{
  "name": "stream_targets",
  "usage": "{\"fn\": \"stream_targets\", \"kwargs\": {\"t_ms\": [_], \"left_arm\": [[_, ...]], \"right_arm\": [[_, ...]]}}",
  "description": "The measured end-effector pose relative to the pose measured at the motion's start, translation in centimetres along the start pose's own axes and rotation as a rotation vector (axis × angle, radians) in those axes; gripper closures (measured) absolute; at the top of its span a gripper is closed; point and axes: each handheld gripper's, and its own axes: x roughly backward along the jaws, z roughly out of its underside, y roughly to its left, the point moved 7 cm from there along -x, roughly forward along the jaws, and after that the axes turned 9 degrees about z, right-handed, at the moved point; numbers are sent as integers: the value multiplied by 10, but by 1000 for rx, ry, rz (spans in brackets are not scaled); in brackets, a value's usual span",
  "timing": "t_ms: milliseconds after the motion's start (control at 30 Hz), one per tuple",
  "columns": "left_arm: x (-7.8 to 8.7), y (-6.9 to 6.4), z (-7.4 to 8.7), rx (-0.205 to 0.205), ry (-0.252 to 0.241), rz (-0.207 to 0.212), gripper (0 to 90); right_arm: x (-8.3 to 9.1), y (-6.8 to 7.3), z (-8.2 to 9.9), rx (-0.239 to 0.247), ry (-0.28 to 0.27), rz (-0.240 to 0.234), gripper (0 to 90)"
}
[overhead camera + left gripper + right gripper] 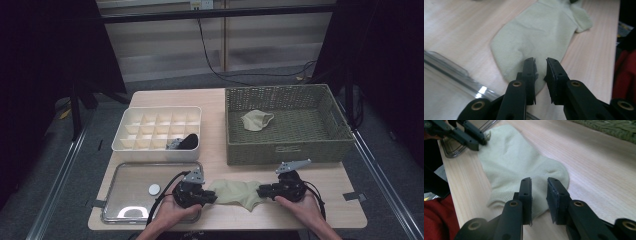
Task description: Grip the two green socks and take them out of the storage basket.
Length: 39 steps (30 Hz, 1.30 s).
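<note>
A pale green sock point(235, 192) lies flat on the wooden table near its front edge. My left gripper point(212, 197) is at the sock's left end and my right gripper point(261, 191) at its right end. In the left gripper view the jaws point(540, 61) stand a narrow gap apart just over the sock's point(541, 32) rounded end, with no cloth pinched between them. In the right gripper view the jaws point(539, 180) hover likewise over the sock's point(511, 160) other end, slightly apart. The left gripper point(477, 141) appears across the sock.
A green wicker basket point(287, 150) at the back right holds another pale sock point(257, 120). A white compartment box point(125, 142) at the back left holds a dark sock point(186, 142). A clear tray point(125, 175) with a white disc point(154, 189) lies left of my left gripper.
</note>
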Motion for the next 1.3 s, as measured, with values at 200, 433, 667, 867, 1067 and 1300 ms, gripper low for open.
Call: {"fn": "stream_targets", "kwargs": {"t_ms": [200, 433, 667, 867, 1067, 1300], "left_arm": [[-2, -5, 0, 3, -3, 18, 764], [-4, -7, -1, -5, 18, 26, 782], [-6, -8, -2, -12, 21, 21, 810], [-1, -7, -6, -8, -14, 26, 835], [-1, -14, -12, -5, -37, 64, 840], [-7, -16, -11, -10, -19, 63, 831]], "right_arm": [[-3, -6, -3, -5, -19, 11, 761], [-5, -11, -9, -6, -18, 33, 760], [-3, -12, -18, -14, -45, 17, 748], [-11, -19, -30, -24, -56, 14, 724], [-22, -19, -38, -5, -60, 8, 702], [-25, -21, -34, -7, -39, 20, 688]]}}
